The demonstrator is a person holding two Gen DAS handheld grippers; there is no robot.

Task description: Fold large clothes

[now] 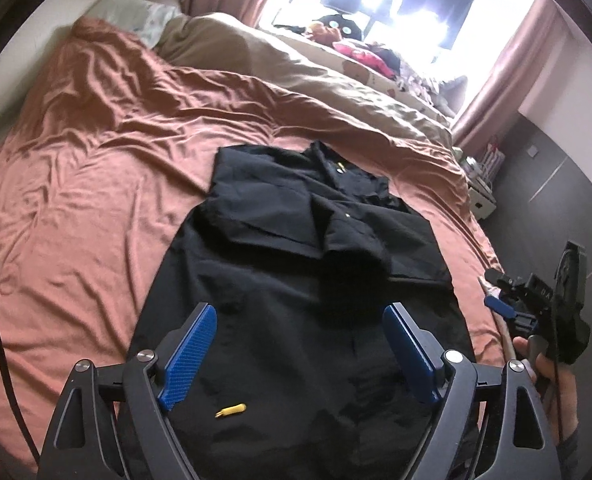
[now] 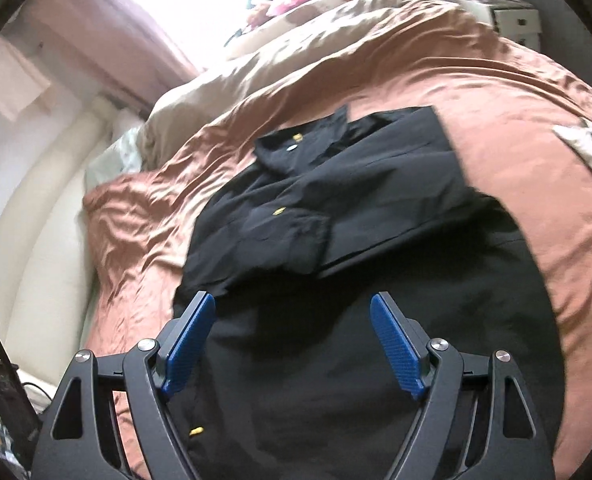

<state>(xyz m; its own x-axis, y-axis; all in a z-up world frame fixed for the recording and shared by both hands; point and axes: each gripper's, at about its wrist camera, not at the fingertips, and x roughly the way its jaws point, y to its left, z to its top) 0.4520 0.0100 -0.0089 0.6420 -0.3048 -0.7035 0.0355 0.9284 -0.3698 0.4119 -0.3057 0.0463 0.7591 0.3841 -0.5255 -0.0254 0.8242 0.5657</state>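
A large black jacket (image 1: 296, 264) lies on the rust-coloured bed sheet (image 1: 96, 184), collar end far from me, both sleeves folded across its chest. A yellow zip pull (image 1: 232, 401) shows near its hem. My left gripper (image 1: 299, 316) is open and empty above the jacket's lower part. The right gripper (image 1: 507, 304) shows in a hand at the right of the left wrist view. In the right wrist view the jacket (image 2: 355, 240) fills the middle, and my right gripper (image 2: 292, 304) is open and empty above its lower half.
A beige duvet (image 1: 296, 60) is bunched at the far side of the bed with soft toys (image 1: 335, 28) by the bright window. A white bedside cabinet (image 1: 481, 200) stands at the right. A cream headboard (image 2: 36, 208) runs along the left.
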